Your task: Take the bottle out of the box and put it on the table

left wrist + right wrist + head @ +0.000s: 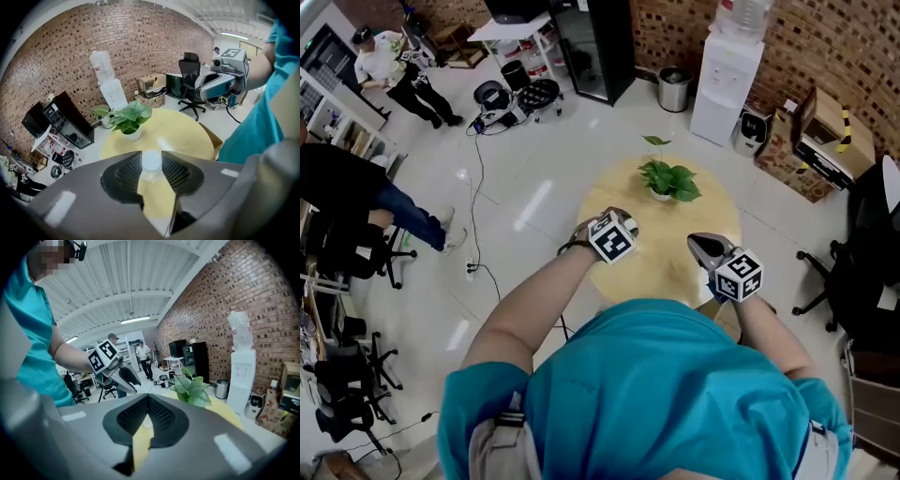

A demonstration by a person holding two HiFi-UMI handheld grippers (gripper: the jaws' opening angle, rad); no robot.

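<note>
Left gripper point(151, 153) jaws clamp the bottle point(151, 165), right gripper point(149, 397) jaws are closed empty: lower the bottle upright onto bare surface point(187, 136), clear of the plant point(126, 117)

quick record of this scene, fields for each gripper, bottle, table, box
left gripper: shut on the bottle, above the table
right gripper: shut, empty
bottle: clear, white cap, gripped at the cap end between the left pads, out of the box
table: round, yellow, with a plant at its far side
box: cardboard, beside the table, next to the person
task: bottle lifted out; cannot tell whether it touches the table
</note>
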